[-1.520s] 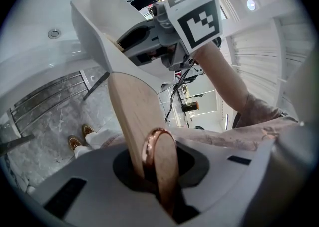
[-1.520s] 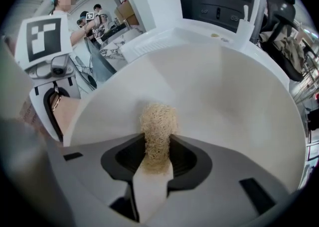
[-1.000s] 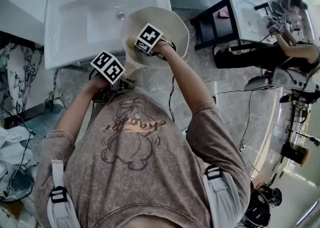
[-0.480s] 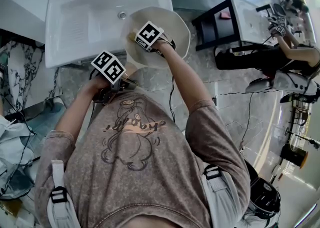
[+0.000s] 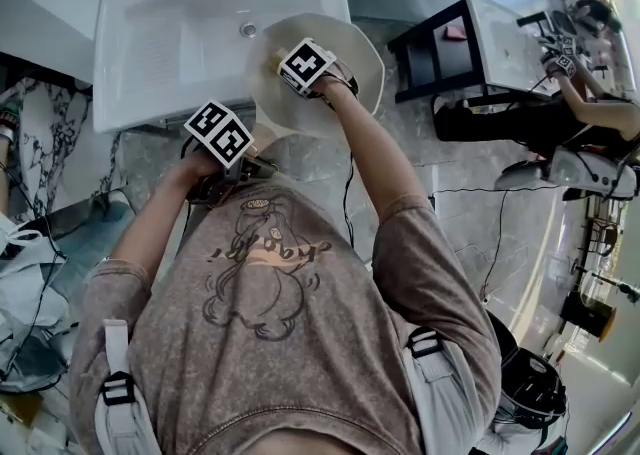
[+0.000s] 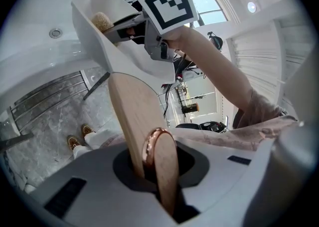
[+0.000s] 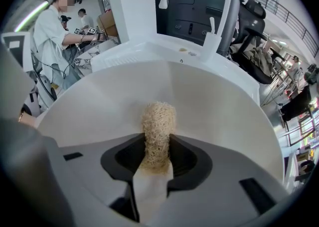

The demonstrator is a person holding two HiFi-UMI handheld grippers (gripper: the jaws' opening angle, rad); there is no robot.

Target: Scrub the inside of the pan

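Note:
A cream-white pan (image 5: pixel 350 55) is held tilted over the sink's front edge. Its wooden handle (image 6: pixel 130 113) with a copper ring (image 6: pixel 152 147) runs into my left gripper (image 6: pixel 149 171), which is shut on it. In the head view the left gripper (image 5: pixel 252 165) sits just below the pan. My right gripper (image 5: pixel 274 69) reaches inside the pan and is shut on a tan fibrous scrubber (image 7: pixel 158 121). The scrubber's tip rests against the pan's inner wall (image 7: pixel 219 106). From the left gripper view, the scrubber (image 6: pixel 102 20) shows in the right gripper (image 6: pixel 118 27) within the pan (image 6: pixel 94 46).
A white sink (image 5: pixel 170 38) with a drain (image 5: pixel 248 30) and faucet (image 7: pixel 219 1) lies behind the pan. A black table (image 5: pixel 440 53) stands to the right, with a seated person (image 5: pixel 560 113) beyond it. Grey marble floor lies below; clutter and bags sit at left (image 5: pixel 25 273).
The right gripper with the scrubber has shifted slightly farther up inside the pan. The left gripper keeps the handle nearly still.

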